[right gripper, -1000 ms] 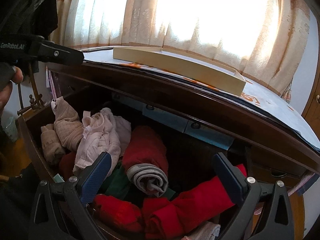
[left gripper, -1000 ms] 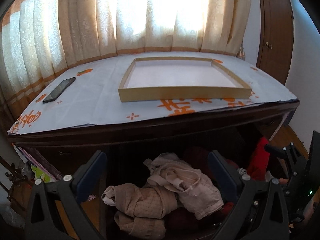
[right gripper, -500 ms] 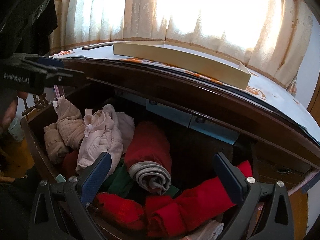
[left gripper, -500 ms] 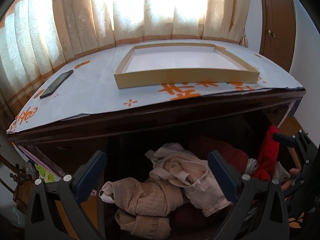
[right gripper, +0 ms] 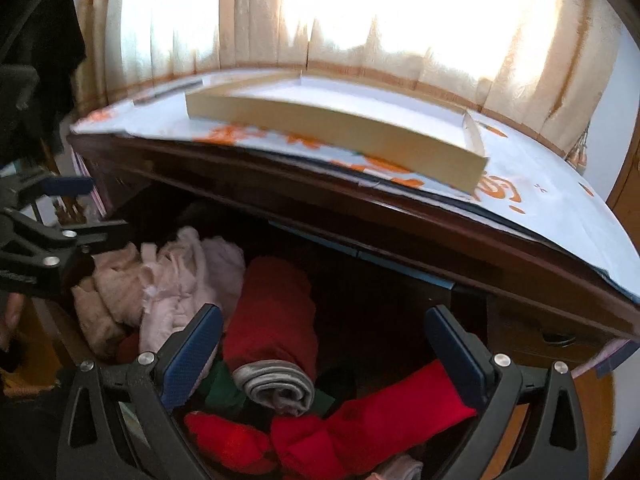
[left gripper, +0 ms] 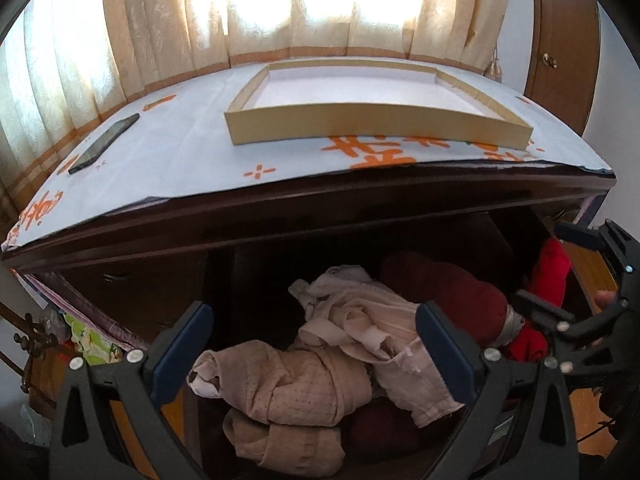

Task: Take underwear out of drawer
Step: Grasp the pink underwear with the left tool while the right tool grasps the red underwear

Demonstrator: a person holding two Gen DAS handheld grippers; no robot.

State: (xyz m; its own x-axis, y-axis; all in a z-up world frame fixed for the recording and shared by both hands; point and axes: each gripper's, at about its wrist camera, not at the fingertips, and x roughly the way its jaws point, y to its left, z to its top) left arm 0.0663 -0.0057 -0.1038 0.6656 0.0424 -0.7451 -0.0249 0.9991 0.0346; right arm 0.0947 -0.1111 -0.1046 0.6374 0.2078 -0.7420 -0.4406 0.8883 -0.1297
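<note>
The open drawer (right gripper: 52, 320) of a dark wooden dresser holds rolled underwear and clothes. Beige and pale pink pieces (left gripper: 296, 384) lie at its left, also in the right wrist view (right gripper: 176, 280). A dark red roll with a grey band (right gripper: 276, 344) sits mid-drawer, with bright red pieces (right gripper: 360, 420) at the right. My left gripper (left gripper: 312, 356) is open above the beige pile. My right gripper (right gripper: 324, 352) is open above the red roll. Each gripper shows in the other's view, the right one (left gripper: 576, 280) and the left one (right gripper: 80, 216).
On the dresser top lies a white cloth with orange print (left gripper: 180, 152), a shallow tan box lid (left gripper: 376, 120) and a black phone (left gripper: 106, 142). Curtains (left gripper: 200, 12) hang behind. A wooden door (left gripper: 560, 40) stands at the right.
Both grippers have risen and tilted a little, so the dresser top and tray show more. Both stay open and hold nothing.
</note>
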